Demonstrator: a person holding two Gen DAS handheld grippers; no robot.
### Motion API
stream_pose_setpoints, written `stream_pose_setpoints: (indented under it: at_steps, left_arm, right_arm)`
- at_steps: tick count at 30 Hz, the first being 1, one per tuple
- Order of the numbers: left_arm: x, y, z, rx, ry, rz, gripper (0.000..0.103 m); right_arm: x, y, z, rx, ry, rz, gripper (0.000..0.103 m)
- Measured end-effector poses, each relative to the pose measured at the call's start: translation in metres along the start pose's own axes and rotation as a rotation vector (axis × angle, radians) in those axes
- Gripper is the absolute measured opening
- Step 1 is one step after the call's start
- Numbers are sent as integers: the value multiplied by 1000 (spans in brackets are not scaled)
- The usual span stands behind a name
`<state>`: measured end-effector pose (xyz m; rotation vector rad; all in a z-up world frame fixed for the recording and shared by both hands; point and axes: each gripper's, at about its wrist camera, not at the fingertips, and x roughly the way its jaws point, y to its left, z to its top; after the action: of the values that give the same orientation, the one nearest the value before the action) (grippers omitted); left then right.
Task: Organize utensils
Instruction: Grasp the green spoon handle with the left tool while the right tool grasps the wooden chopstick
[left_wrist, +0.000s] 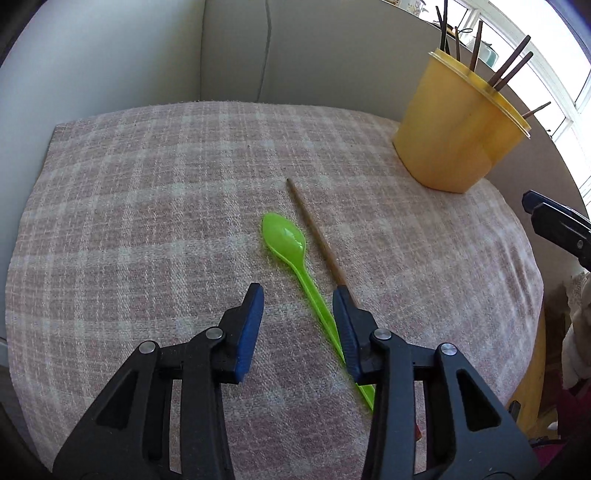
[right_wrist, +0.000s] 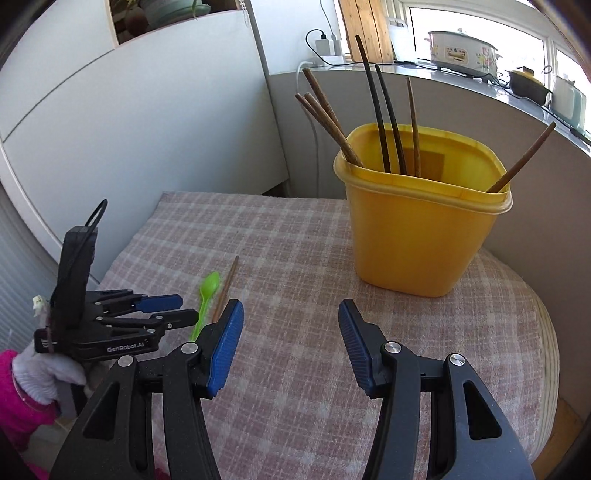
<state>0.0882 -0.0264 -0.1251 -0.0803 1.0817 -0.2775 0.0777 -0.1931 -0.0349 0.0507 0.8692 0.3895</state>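
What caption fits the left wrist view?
Open left gripper over green spoon and chopstick, yellow container beyond.

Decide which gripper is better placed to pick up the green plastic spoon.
Left. The left gripper already straddles the green plastic spoon, its handle between the fingers; the right gripper hovers over bare cloth.

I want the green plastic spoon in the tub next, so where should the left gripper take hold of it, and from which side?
Grip the green plastic spoon at mid-handle, from above, jaws across its width. It lies flat; the brown wooden chopstick runs close alongside, leaving little room there.
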Motion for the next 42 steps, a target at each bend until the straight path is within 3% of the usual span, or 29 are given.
stream_pose_setpoints:
  at_steps: [7,12,16,30,35,42]
  left_arm:
    - [18,-21,6,78,0,66,36]
    - [29,-24,17,110,12,99,19]
    - [29,-20,22,119,28,95,12]
    - [23,14,4,13,28,68,6]
    - [17,20,-1,-7,27,58,6]
    - [-6,41,-13,-38,18,37,5]
  right_arm:
    - [8,2,-4,-8,22,3,52]
    - [17,7,-3,-28,47,12,52]
    - [28,16,-3,-55,76,23,52]
    - [101,58,12,-119,287,132,51]
    - [134,67,20,-101,383,133,37]
    - [162,71,27,-83,450,106,28]
